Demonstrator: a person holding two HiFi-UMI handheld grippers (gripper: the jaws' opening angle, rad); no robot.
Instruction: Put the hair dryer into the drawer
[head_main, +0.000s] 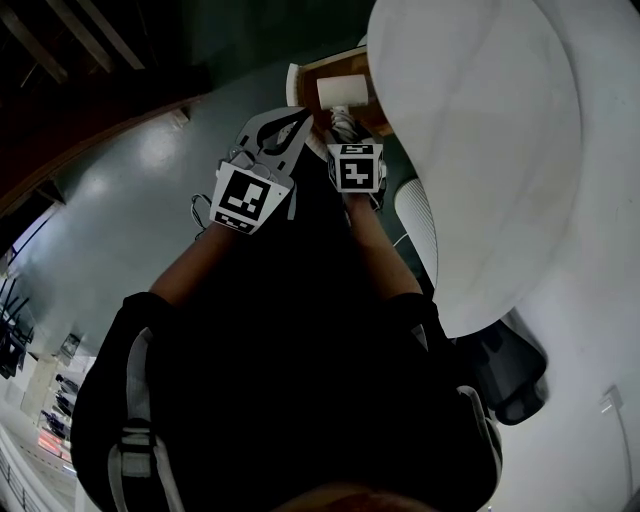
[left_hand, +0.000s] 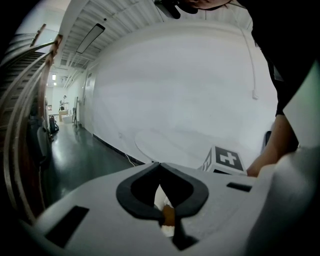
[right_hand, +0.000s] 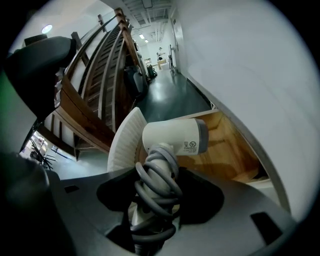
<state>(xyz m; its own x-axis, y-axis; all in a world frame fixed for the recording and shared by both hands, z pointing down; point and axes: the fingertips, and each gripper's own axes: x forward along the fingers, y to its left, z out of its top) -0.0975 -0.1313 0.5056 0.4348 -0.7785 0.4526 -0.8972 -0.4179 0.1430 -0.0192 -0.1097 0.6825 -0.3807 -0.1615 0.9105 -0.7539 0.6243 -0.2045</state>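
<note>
Just smooth, white, cylindrical hair dryer (right_hand: 175, 136)

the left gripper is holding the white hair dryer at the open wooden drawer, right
Not quite: the right gripper is holding the white hair dryer at the open wooden drawer, as the right gripper view shows; the left gripper holds nothing.

In the head view the round worktop (head_main: 470, 150) hides most of the drawer (head_main: 330, 60), and only the dryer (head_main: 342, 92)'s barrel end shows. In the right gripper view the cord (right_hand: 157, 192) covers most of its handle (right_hand: 136, 216), which runs off the bottom edge; the label (right_hand: 190, 145) is too small to read. A white-and-brown bit (left_hand: 167, 214) behind the left gripper (left_hand: 160, 165) cannot be named.
</note>
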